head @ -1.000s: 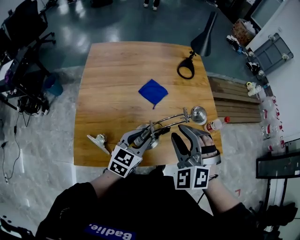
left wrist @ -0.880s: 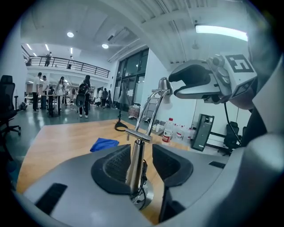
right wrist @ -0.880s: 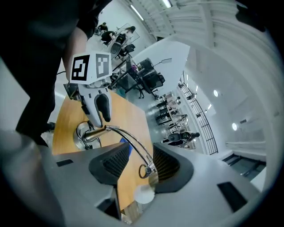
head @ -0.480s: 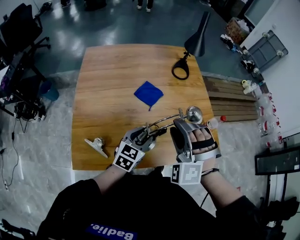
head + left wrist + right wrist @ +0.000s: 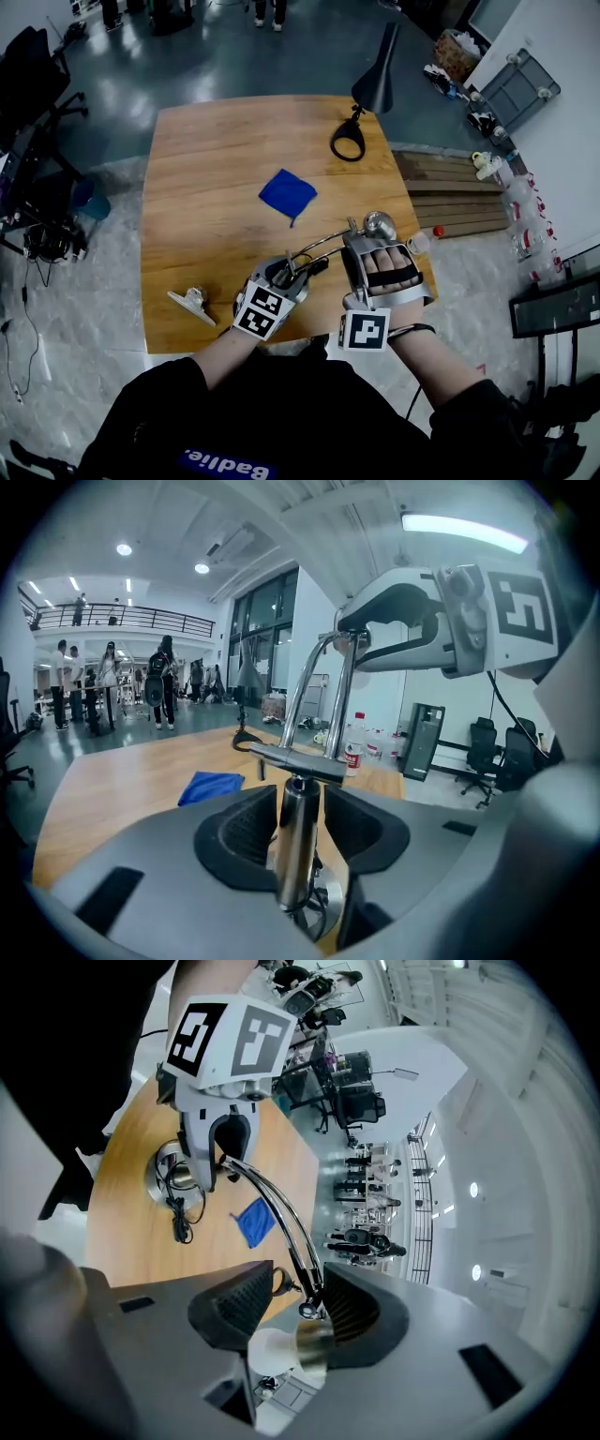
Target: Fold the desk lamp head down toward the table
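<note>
A chrome desk lamp stands near the table's front edge, with a round base (image 5: pixel 169 1171), a twin-rod arm (image 5: pixel 323 242) and a small dome head (image 5: pixel 379 223). My left gripper (image 5: pixel 284 274) is at the base. Its jaws stand open on either side of the upright post (image 5: pixel 295 846), and a thin gap shows beside the post. My right gripper (image 5: pixel 378 244) reaches to the far end of the arm. It is open, with the head joint (image 5: pixel 307 1309) between its pads and the white-lined head (image 5: pixel 281 1352) just below. The head hangs low, close to the table.
On the wooden table (image 5: pixel 206 169), a blue cloth (image 5: pixel 287 192) lies in the middle. A black desk lamp (image 5: pixel 375 80) with a ring base (image 5: pixel 345 141) stands at the back right. A metal clip (image 5: pixel 192 302) lies at the front left. A small bottle (image 5: pixel 422 240) sits at the right edge.
My right gripper has rolled flat and moved up to the lamp head. My left gripper has slid slightly along the base post. Both pairs of jaws look wider.
</note>
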`<state>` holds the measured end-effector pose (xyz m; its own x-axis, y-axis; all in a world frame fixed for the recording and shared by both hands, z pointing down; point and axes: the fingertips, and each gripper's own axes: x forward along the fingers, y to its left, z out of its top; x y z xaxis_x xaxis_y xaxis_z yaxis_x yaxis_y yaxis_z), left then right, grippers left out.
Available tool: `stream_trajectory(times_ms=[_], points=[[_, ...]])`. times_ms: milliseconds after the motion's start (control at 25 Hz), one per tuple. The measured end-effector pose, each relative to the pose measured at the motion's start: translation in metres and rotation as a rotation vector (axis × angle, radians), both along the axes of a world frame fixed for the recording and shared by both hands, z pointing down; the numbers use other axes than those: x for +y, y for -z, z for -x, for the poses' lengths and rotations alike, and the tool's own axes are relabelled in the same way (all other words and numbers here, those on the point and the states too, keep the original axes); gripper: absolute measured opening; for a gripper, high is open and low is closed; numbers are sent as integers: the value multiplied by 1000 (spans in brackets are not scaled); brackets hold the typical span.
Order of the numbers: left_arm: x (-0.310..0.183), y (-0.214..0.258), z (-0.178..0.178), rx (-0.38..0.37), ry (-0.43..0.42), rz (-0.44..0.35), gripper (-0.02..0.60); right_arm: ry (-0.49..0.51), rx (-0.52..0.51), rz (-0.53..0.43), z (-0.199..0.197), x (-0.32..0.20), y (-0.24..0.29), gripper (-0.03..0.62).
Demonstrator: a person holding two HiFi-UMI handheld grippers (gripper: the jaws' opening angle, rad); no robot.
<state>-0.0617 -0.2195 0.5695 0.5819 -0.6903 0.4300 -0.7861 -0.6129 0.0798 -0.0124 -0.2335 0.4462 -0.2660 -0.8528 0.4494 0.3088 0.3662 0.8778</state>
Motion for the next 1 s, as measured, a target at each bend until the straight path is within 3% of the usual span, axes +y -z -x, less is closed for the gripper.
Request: stream_trajectory(times_ms=[160, 240, 480, 1000], points=[[-4, -5, -1, -5, 6, 11, 154, -8, -30, -19, 2, -2, 5, 151], [-4, -3, -1, 4, 0, 21, 132, -12, -45, -20, 4, -3, 9, 107], [-5, -3, 1, 19, -3, 18, 130, -23, -80, -6, 4, -4, 8, 101], [-6, -7, 0, 16, 4, 14, 130, -197, -220, 234, -34, -16, -51, 83]])
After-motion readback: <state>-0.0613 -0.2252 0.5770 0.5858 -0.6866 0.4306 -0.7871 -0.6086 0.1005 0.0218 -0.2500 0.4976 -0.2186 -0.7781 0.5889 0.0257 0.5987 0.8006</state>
